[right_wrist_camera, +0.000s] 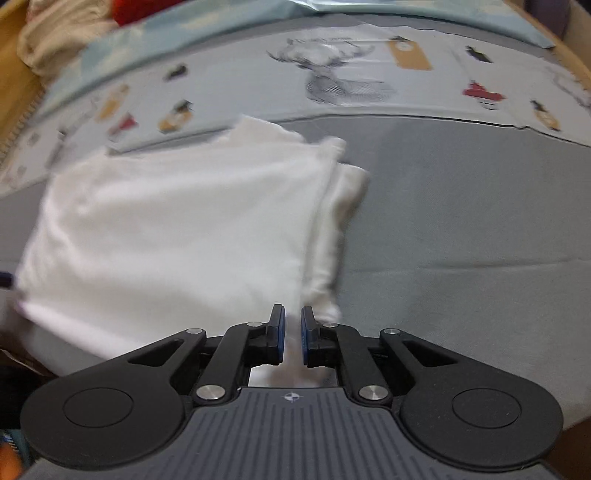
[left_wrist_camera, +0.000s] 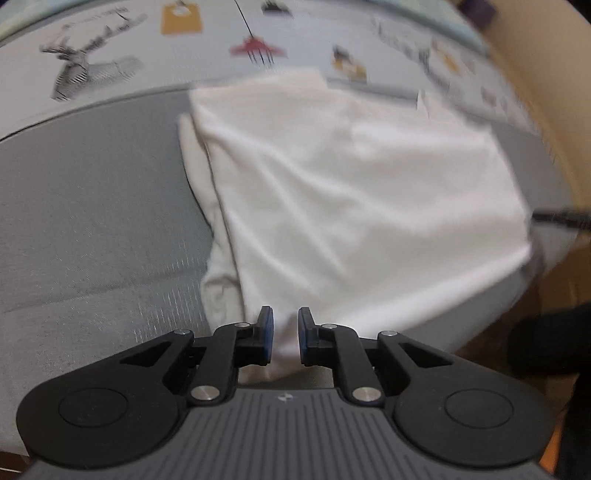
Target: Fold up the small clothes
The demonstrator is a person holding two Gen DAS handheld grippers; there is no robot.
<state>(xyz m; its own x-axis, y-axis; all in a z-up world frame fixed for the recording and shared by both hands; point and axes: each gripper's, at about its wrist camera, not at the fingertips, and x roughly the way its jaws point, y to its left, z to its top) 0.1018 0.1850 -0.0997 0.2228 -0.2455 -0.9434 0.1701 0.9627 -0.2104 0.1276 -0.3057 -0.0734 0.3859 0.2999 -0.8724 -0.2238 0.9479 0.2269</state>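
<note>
A white garment (left_wrist_camera: 351,192) lies partly folded on a grey mattress (left_wrist_camera: 92,221), with a folded-under layer showing along its left side. My left gripper (left_wrist_camera: 285,334) has its jaws narrowly apart with the garment's near edge between the blue pads. In the right wrist view the same white garment (right_wrist_camera: 177,229) lies to the left, its doubled edge on the right. My right gripper (right_wrist_camera: 291,338) also holds the near edge of the cloth between nearly closed pads. Both views are motion-blurred.
A pale sheet printed with a deer (right_wrist_camera: 340,77) and small figures lies across the far side of the mattress. A wooden bed frame (left_wrist_camera: 546,122) borders the right in the left view. Piled beige and red cloth (right_wrist_camera: 62,29) sits at the far left corner.
</note>
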